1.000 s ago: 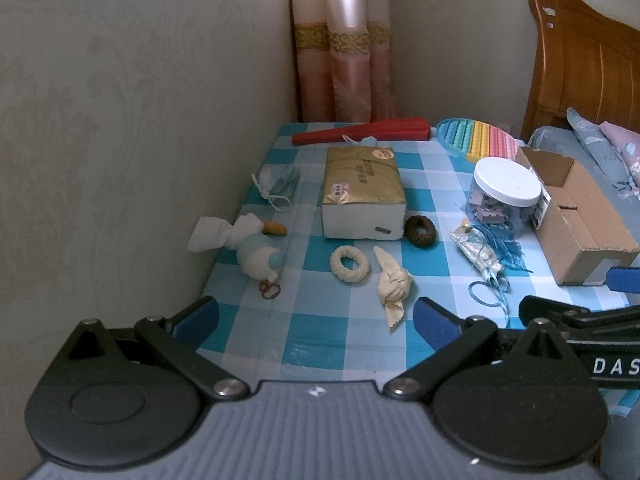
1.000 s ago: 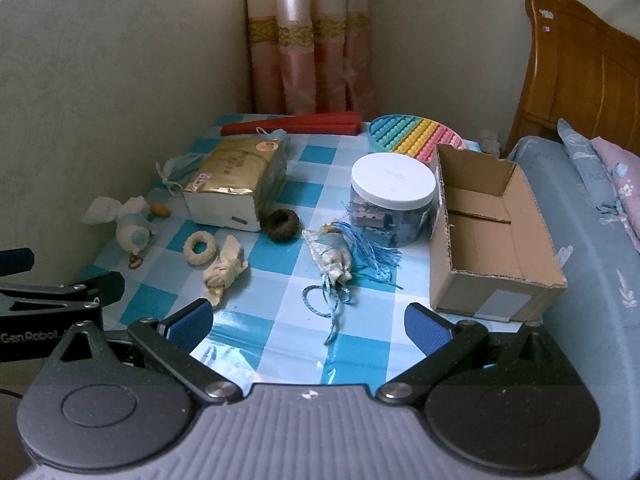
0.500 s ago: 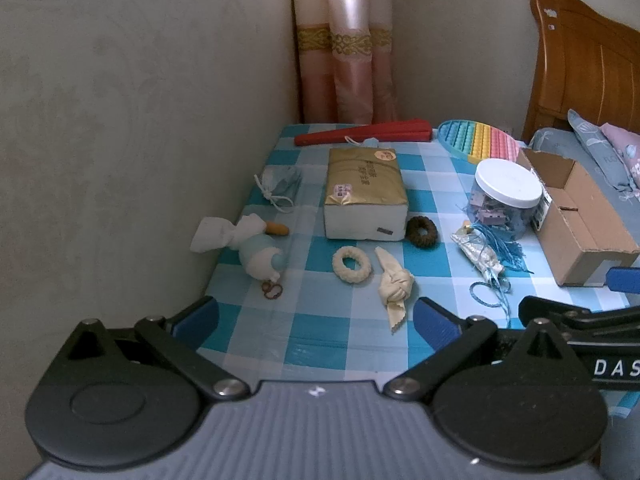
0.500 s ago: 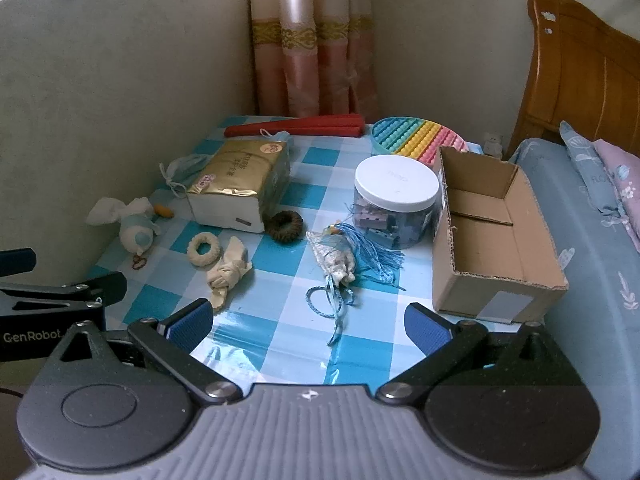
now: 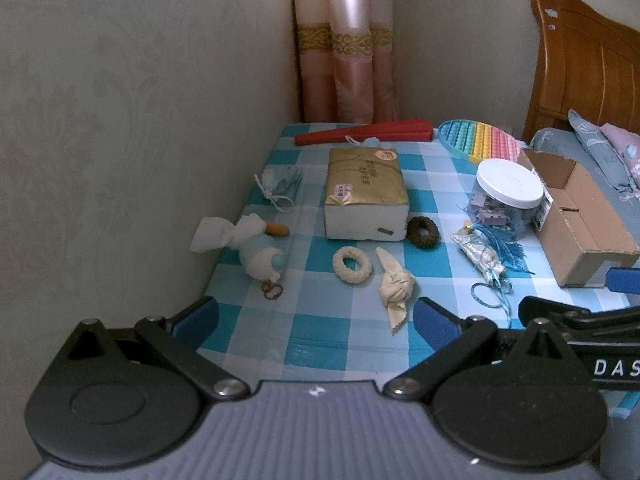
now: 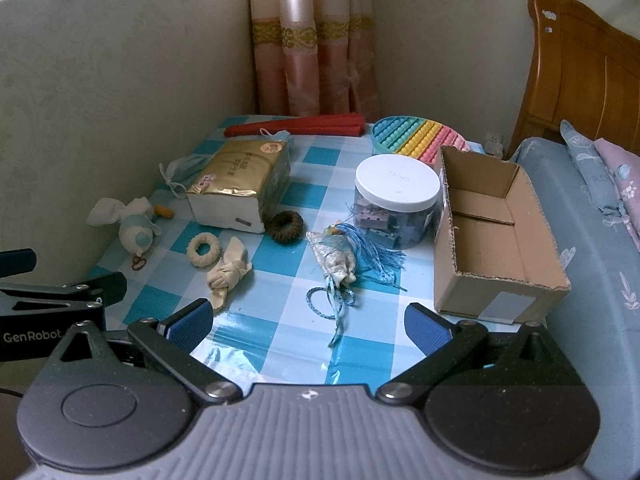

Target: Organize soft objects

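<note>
I see both jaws spread wide and empty: left gripper [image 5: 316, 316] at lower centre, right gripper [image 6: 308, 322] likewise. The soft things lie mid-frame on the checked table [image 6: 276, 332]: plush [image 5: 258, 254], cream ring [image 5: 352, 265], knotted cloth [image 5: 394, 284], brown ring [image 5: 423, 232]. The box [image 6: 496, 240] sits at right.

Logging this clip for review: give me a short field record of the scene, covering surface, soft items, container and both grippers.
surface: table with blue checked cloth
soft items: cream scrunchie, brown scrunchie, knotted cloth, plush toy, face mask
container: cardboard box, open, nothing visible inside
left gripper: open, holding nothing
right gripper: open, holding nothing
</note>
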Demonstrator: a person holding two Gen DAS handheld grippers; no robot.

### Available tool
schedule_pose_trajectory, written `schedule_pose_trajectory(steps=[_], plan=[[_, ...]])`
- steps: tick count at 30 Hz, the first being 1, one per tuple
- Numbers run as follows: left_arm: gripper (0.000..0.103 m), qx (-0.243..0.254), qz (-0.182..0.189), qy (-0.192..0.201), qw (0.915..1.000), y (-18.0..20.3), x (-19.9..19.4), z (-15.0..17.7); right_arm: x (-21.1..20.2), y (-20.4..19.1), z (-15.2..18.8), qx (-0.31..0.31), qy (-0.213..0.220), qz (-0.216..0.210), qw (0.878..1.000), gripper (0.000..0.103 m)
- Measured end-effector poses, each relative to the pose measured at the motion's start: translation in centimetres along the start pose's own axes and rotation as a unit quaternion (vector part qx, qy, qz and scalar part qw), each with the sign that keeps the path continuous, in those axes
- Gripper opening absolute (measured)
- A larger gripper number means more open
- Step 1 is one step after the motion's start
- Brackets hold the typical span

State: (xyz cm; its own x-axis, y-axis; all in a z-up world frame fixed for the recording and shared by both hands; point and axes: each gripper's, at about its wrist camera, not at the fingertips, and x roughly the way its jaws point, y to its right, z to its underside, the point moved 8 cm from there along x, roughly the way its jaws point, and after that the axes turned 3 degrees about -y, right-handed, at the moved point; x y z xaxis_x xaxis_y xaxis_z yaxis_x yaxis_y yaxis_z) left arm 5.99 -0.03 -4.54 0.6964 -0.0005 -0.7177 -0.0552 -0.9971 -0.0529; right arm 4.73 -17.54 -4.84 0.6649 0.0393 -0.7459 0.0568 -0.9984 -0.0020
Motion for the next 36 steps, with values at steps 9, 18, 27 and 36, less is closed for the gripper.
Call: schedule_pose_trajectory(steps=[9,18,27,36], plan=[[0.102,0.001,0.001,0.001,1.0,0.0,0.0,0.0,0.1,-0.1,0.0,0.0,-0.001,0.001,1.0,0.103],[0.102,0.003,0.005,-0.001,1.0,0.0,1.0,-0.1,1.0,-0.1,-0.4,-0.012,0.0,-0.004,1.0,0.103],[0.102,0.003,0.036,-0.005,0.9993,0.4,2.5,0.3,2.0,-0.2,-0.4,-0.045,0.01,-0.017,0.999,0.103],[0.102,0.01,0.062,0.004,0.998,0.0,4.4,1.1,4.7,1.0,0.4,-0.052,-0.01,-0.008,0.999,0.103]])
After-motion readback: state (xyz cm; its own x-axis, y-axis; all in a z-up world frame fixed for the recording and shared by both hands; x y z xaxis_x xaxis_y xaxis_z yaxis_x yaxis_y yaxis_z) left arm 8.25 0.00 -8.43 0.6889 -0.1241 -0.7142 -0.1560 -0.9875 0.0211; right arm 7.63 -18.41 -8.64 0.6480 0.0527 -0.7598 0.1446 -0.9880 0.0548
